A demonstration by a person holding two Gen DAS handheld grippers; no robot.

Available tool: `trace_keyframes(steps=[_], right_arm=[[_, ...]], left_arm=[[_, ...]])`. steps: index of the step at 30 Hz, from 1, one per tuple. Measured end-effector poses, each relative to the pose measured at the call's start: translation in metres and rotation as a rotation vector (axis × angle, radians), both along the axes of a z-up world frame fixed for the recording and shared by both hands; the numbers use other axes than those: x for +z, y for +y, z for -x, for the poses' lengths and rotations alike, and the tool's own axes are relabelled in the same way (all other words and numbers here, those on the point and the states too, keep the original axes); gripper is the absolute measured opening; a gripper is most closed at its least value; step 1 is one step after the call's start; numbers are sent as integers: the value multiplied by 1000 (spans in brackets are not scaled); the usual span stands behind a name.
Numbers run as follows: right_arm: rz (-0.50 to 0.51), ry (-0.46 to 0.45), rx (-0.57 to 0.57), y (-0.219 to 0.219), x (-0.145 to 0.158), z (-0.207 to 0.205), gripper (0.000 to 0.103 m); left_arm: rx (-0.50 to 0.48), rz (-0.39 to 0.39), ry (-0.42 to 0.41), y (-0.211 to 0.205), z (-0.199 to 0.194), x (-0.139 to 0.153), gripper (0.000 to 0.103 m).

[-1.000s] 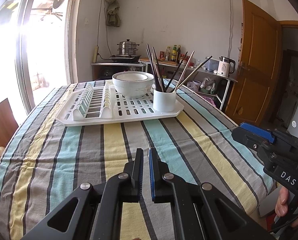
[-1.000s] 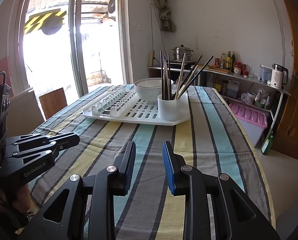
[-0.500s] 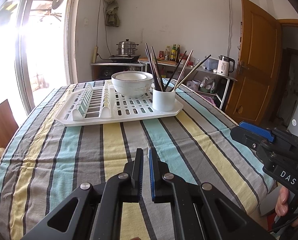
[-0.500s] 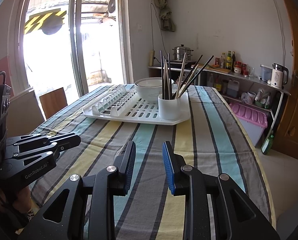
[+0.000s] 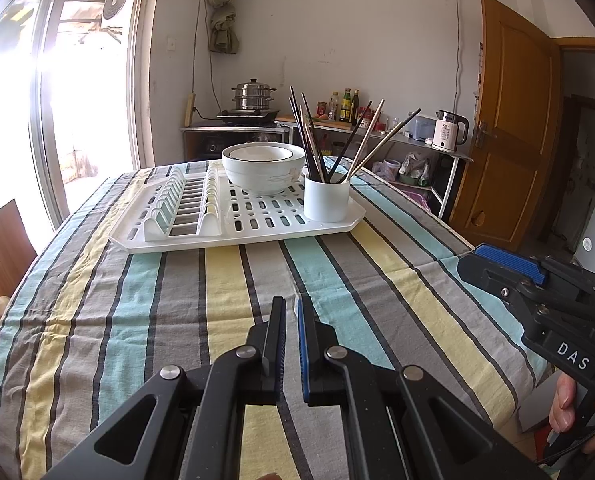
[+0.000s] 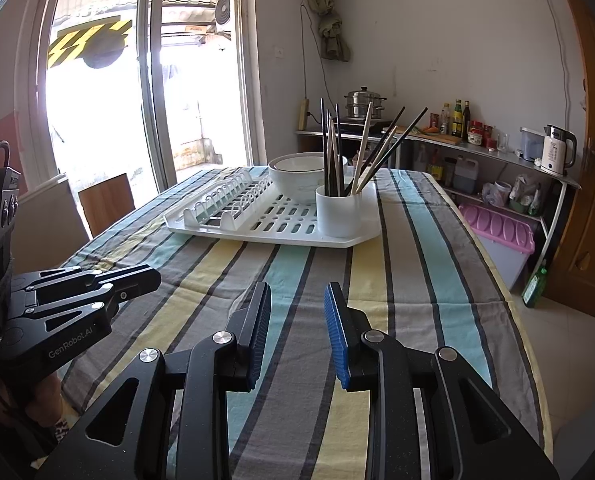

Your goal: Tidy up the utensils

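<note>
A white drying rack (image 5: 257, 224) (image 6: 257, 220) lies at the far end of the striped table. On it stand a white cup (image 5: 326, 200) (image 6: 338, 210) holding several dark and pale chopsticks (image 5: 317, 140) (image 6: 361, 148), and stacked white bowls (image 5: 263, 168) (image 6: 297, 176). My left gripper (image 5: 291, 308) is shut and empty, low over the near tablecloth; it also shows in the right wrist view (image 6: 137, 280). My right gripper (image 6: 297, 296) is open and empty above the near cloth; it also shows at the table's right edge in the left wrist view (image 5: 497, 264).
The striped tablecloth (image 5: 217, 300) covers the table. A wooden chair back (image 5: 1, 248) stands at the left edge. Behind are a counter with a steamer pot (image 5: 254, 94), bottles and a kettle (image 5: 447, 130), and a pink bin (image 6: 501, 232) on the floor at right.
Both grippers have barely moved; the rack sits slightly higher in the left wrist view. Neither gripper has changed its opening.
</note>
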State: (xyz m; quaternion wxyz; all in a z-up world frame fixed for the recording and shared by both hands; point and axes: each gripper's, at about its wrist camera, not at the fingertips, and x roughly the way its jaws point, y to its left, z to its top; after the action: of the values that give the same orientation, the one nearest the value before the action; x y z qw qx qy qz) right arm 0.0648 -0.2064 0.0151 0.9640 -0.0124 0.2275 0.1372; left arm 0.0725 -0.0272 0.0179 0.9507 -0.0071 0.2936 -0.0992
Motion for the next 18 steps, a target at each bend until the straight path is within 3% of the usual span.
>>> trace_keyframes(steps=[14,18], right_arm=[[0,3,0,1,-1,0,29],[-1,2,-1,0,-1,0,29]], left_arm=[[-9,-15,-1,-1,-1,1,5],[-22,1,4,-1,-1,1,10]])
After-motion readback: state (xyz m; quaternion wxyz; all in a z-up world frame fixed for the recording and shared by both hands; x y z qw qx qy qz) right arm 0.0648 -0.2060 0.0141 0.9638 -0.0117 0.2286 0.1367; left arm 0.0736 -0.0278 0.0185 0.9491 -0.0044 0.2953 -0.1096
